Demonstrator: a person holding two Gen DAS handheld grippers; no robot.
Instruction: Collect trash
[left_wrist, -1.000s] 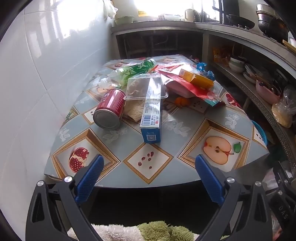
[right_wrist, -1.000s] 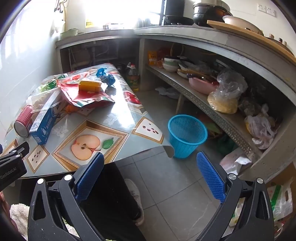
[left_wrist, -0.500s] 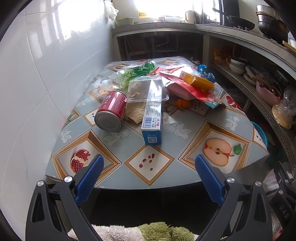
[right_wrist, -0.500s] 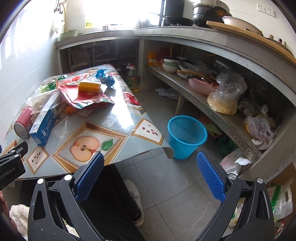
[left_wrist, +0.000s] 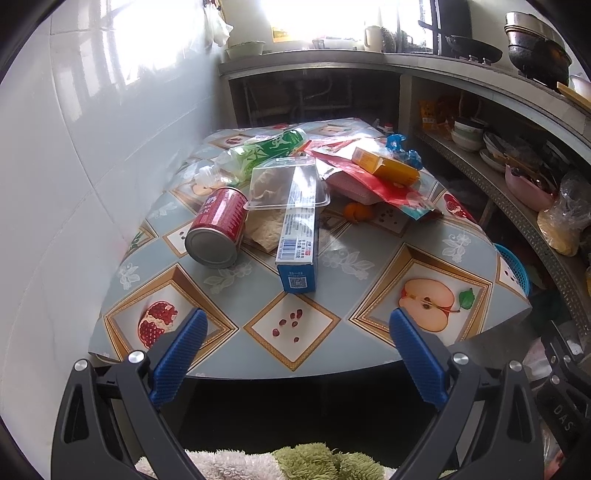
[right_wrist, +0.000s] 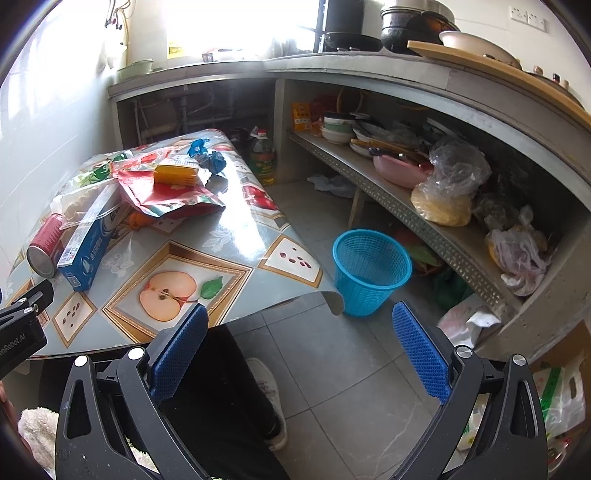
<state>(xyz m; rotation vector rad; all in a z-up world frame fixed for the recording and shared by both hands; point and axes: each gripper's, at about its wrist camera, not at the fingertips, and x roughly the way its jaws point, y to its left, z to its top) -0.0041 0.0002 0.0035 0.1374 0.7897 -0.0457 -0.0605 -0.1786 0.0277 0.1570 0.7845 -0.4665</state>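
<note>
Left gripper (left_wrist: 295, 328): fingers spread wide, holding nothing, positioned short of the near edge of the desk (left_wrist: 332, 347). Right gripper (right_wrist: 297, 325): fingers likewise wide apart and empty, held over the tiled floor off the desk's corner.

Landmark: the blue carton (left_wrist: 299, 240), lying lengthwise near the middle of the desk, its barcoded end toward the near edge.

Trash on the desk, relative to the carton:
- Red can (left_wrist: 218, 230) on its side, just beside the carton on the wall side, base facing the camera.
- Clear plastic tray (left_wrist: 284, 182) upside down at the carton's far end, overlapping it.
- Green-labelled plastic bottle (left_wrist: 258, 153) lying beyond the tray, toward the wall.
- Red foil bag (left_wrist: 373, 184) beyond the carton on the shelf side, with a yellow box (left_wrist: 384, 164) resting on top of it.
- Crumpled blue wrapper (left_wrist: 402, 149) just past the yellow box.
- Small orange item (left_wrist: 356, 212) at the near edge of the red bag; its kind cannot be determined.

Blue mesh basket (right_wrist: 371, 271): upright on the floor, well apart from the carton, beyond the desk's overhanging corner and beside the lower shelf (right_wrist: 406, 210).
</note>
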